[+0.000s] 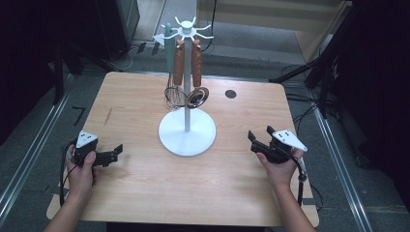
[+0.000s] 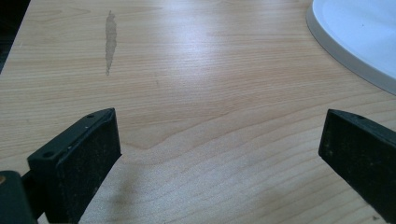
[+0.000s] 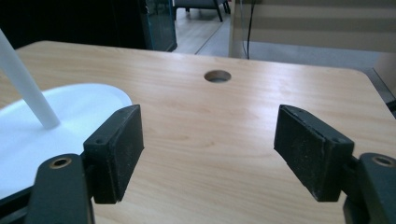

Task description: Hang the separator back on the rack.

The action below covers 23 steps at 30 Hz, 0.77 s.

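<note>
A white utensil stand (image 1: 187, 126) with a round base (image 3: 28, 144) and a thin pole (image 3: 23, 86) rises at the table's middle. From its top hooks hang a teal-handled utensil (image 1: 168, 48), a wood-handled whisk (image 1: 175, 92) and a wood-handled strainer (image 1: 197, 93). My left gripper (image 1: 116, 152) rests near the left edge, open and empty, pointing toward the base rim (image 2: 355, 42). My right gripper (image 1: 260, 137) sits right of the base, open, nothing between its fingers (image 3: 116, 151).
The wooden table (image 1: 227, 174) has a round cable hole (image 1: 230, 94) at the back right, also seen ahead of my right gripper as a hole (image 3: 217, 75). A grey smear (image 2: 110, 39) marks the wood ahead of my left gripper. Dark stands and cables surround the table.
</note>
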### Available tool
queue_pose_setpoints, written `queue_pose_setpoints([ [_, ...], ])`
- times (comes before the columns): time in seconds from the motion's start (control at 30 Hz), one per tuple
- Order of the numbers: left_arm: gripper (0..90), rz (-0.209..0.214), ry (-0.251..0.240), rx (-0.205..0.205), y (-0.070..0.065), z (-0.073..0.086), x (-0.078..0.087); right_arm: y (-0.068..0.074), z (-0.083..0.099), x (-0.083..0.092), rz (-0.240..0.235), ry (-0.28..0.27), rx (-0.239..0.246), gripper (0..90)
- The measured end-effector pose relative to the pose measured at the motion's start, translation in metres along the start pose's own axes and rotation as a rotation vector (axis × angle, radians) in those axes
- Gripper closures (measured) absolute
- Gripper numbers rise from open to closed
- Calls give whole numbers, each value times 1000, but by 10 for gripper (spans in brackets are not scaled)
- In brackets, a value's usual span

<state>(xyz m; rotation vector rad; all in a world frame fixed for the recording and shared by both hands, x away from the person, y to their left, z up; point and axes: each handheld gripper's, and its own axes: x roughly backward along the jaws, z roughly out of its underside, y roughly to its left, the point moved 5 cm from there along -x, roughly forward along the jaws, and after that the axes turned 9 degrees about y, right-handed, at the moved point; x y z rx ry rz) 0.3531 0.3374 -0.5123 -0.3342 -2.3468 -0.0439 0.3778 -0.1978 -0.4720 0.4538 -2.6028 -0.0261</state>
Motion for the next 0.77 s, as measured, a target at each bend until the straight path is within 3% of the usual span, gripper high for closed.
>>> queue_pose_setpoints([
  [0.13, 0, -1, -1, 1, 0, 0, 0, -10, 12, 1, 32, 14, -2, 248],
  [0.27, 0, -2, -2, 0, 0, 0, 0, -15, 23, 2, 22, 34, -22, 249],
  [0.4, 0, 0, -1, 1, 0, 0, 0, -14, 32, 1, 38, 49, 2, 248],
  [0.47, 0, -2, -2, 1, 0, 0, 0, -15, 35, -1, 47, 58, 14, 246],
  [0.77, 0, 8, 5, 3, 0, 0, -1, -24, 40, -5, 62, 83, -20, 245],
])
